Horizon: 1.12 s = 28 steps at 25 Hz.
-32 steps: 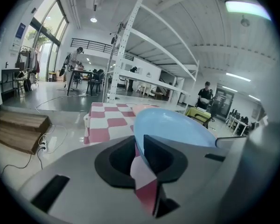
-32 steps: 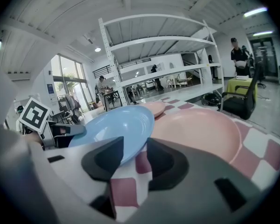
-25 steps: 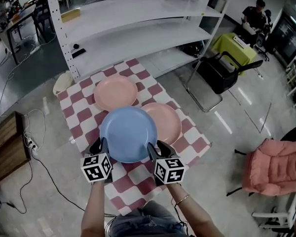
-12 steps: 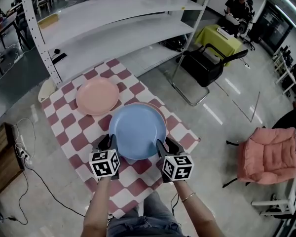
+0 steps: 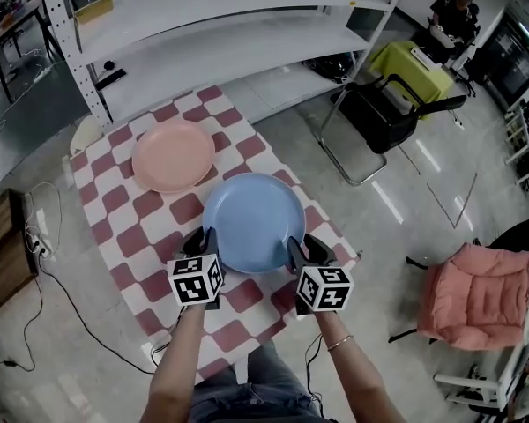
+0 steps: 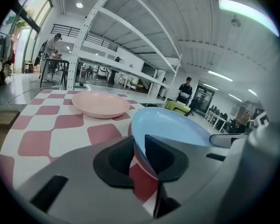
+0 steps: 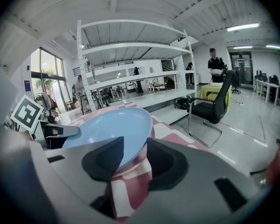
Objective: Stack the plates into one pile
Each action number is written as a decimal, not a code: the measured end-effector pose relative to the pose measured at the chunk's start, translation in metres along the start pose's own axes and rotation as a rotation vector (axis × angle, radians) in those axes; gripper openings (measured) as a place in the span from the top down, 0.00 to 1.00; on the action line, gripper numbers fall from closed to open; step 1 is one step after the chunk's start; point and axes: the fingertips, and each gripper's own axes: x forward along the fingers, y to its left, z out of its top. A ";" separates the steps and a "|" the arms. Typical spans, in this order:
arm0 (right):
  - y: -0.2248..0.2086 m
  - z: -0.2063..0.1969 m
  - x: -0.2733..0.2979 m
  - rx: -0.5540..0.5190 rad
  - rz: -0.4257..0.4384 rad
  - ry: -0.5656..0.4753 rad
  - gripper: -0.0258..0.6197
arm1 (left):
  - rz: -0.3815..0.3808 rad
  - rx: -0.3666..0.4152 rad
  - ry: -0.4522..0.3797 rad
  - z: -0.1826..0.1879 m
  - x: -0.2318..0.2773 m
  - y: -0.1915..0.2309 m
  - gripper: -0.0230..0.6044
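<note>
Evidently the blue plate (image 5: 253, 223) is carried two-handed so that it rides level: the left gripper (image 5: 203, 239) clasps the near rim on its left side and the right gripper (image 5: 301, 247) clasps it on the right, each with one jaw over the sloped wall and one under it. The left jaws have just been easing apart a little, yet the rim lies between them and looks touched by both pads; the right jaws likewise close round the rim. The plate is over the right edge of the checked cloth (image 5: 115, 210), toward its near right corner, which I judge is where the pile is meant to grow. A pink plate (image 5: 174, 155) lies alone on the cloth toward the far left corner, well apart, probably left for a later trip.

Much is unsure. From the head view the blue plate covers whatever lies below it, so I cannot tell whether it rests on something or hangs just above. In the right gripper view a pinkish strip (image 7: 136, 158) shows under the blue rim — another plate's edge or a red square of cloth, I cannot say which. The cloth's near edge is partly covered by the person's arms, and the marker cubes hide the pads from above
</note>
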 end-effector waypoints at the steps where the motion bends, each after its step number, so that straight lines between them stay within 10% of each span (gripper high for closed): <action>1: -0.002 -0.001 0.004 -0.008 0.010 0.010 0.71 | 0.012 -0.003 0.002 -0.001 0.001 0.000 0.83; 28: -0.035 0.000 0.053 -0.086 0.145 0.092 0.72 | 0.178 0.036 0.006 -0.008 0.018 0.004 0.75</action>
